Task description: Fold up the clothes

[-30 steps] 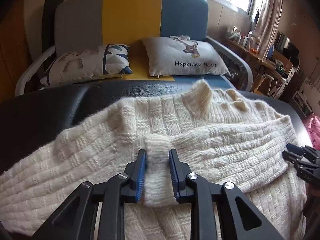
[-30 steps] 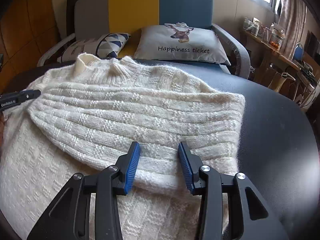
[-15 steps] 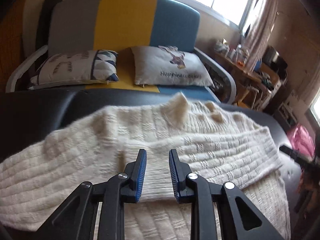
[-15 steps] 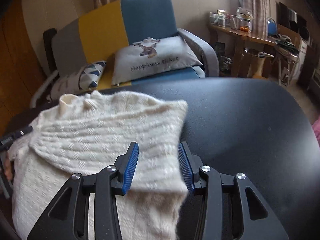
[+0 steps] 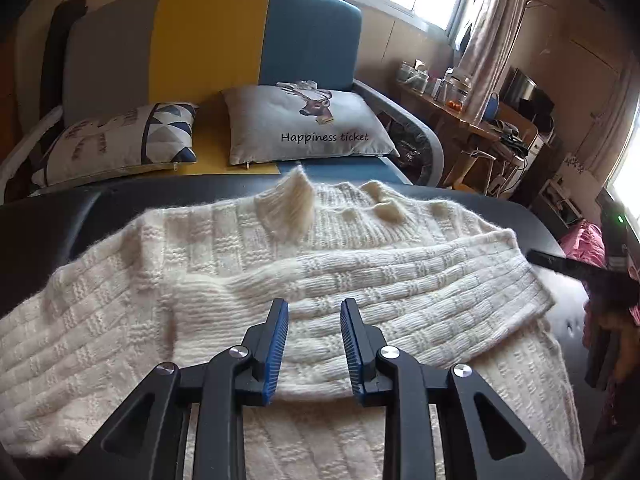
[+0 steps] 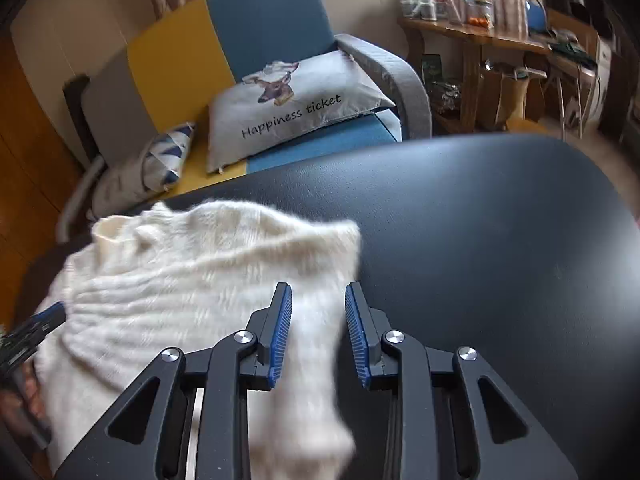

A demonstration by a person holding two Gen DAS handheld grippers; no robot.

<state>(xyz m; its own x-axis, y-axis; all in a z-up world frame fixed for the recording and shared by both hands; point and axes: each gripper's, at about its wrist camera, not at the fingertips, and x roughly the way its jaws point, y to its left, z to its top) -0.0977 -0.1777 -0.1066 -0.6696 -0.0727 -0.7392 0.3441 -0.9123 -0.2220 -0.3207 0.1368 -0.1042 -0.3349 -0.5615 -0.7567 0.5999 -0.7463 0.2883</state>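
Leftmost, the left gripper hovers over the cream knit sweater, its blue-padded jaws apart and holding nothing. Spread on the black table, the sweater has one sleeve folded across its body, collar at the far edge. Further right, the right gripper hangs over the sweater's right edge, jaws likewise apart and empty. Beyond the table sits a sofa with two cushions.
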